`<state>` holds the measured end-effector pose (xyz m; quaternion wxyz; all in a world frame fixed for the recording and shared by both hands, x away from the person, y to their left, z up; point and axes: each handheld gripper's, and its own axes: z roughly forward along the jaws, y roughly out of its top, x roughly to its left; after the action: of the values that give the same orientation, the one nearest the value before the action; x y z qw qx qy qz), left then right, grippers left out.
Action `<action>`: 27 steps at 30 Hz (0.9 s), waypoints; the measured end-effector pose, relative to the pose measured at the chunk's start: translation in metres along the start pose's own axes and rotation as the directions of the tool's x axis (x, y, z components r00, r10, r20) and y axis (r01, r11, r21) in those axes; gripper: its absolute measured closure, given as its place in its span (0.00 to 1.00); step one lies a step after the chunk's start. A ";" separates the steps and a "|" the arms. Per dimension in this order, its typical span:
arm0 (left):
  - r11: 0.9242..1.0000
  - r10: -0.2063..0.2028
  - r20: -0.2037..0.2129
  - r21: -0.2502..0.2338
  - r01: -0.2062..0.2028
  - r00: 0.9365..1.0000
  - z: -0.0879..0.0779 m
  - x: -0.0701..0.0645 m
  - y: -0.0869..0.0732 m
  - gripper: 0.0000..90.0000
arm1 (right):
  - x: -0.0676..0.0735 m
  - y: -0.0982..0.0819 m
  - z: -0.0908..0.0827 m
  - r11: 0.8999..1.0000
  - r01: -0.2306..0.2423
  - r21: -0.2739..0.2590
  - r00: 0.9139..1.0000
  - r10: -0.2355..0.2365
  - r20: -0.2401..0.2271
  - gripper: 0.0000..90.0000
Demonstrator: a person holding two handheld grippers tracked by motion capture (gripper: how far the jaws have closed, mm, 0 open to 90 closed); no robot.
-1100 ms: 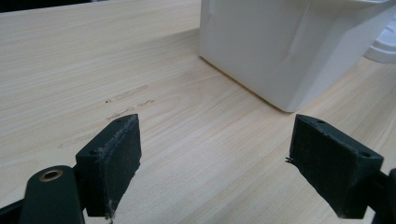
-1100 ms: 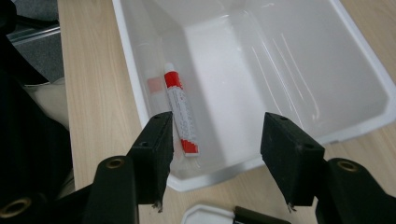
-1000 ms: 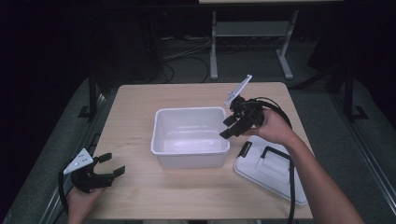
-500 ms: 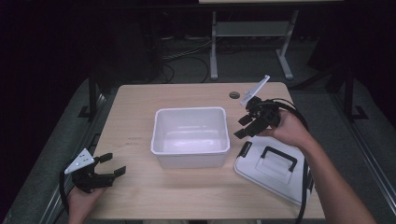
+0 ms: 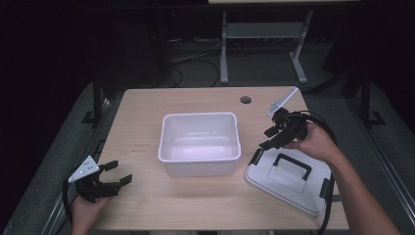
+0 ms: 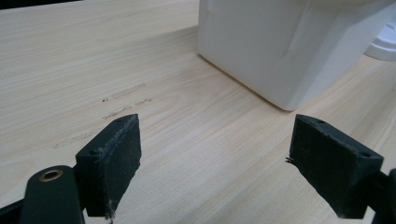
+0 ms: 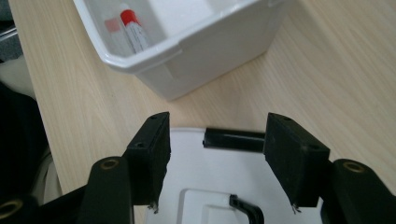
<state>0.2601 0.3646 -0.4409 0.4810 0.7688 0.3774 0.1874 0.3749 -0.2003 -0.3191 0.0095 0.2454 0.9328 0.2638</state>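
A white open bin point(image 5: 199, 142) stands in the middle of the wooden table point(image 5: 147, 107). Its white lid point(image 5: 288, 178), with a black handle point(image 5: 292, 164), lies flat to the bin's right. My right gripper point(image 5: 267, 138) is open and hovers over the lid's near-left corner, between lid and bin. In the right gripper view the open gripper point(image 7: 220, 135) frames the lid's black latch point(image 7: 233, 139) above the lid point(image 7: 201, 182). A red-capped tube point(image 7: 133, 30) lies inside the bin point(image 7: 187, 51). My left gripper point(image 5: 115, 178) is open at the front left, empty point(image 6: 219, 140), facing the bin's wall point(image 6: 280, 42).
A round grommet hole point(image 5: 245, 100) sits near the table's far edge. A metal stand point(image 5: 264, 34) and cables lie on the dark floor behind. Bare wood stretches left of the bin and along the front edge.
My right gripper has moved from the bin's far right corner rightward and nearer, to just above the lid's edge. The left gripper has not moved.
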 end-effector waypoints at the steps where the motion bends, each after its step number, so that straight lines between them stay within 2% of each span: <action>1: 1.000 0.001 0.000 -0.001 -0.001 1.000 0.000 0.000 0.000 0.18 | -0.001 -0.004 0.000 1.000 -0.004 0.007 1.000 0.004 0.004 0.45; 16: 1.000 -0.003 -0.001 -0.001 0.003 1.000 0.000 0.000 0.000 0.18 | -0.010 -0.044 0.002 0.997 -0.068 0.030 0.997 0.068 0.024 0.45; 27: 1.000 -0.004 -0.001 0.003 0.004 1.000 0.001 0.000 -0.001 0.18 | -0.017 -0.069 0.006 0.992 -0.123 0.035 0.992 0.121 0.033 0.46</action>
<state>0.2603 0.3645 -0.4420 0.4800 0.7687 0.3795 0.1863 0.3596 -0.2563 -0.3603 0.0033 0.3062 0.9205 0.2428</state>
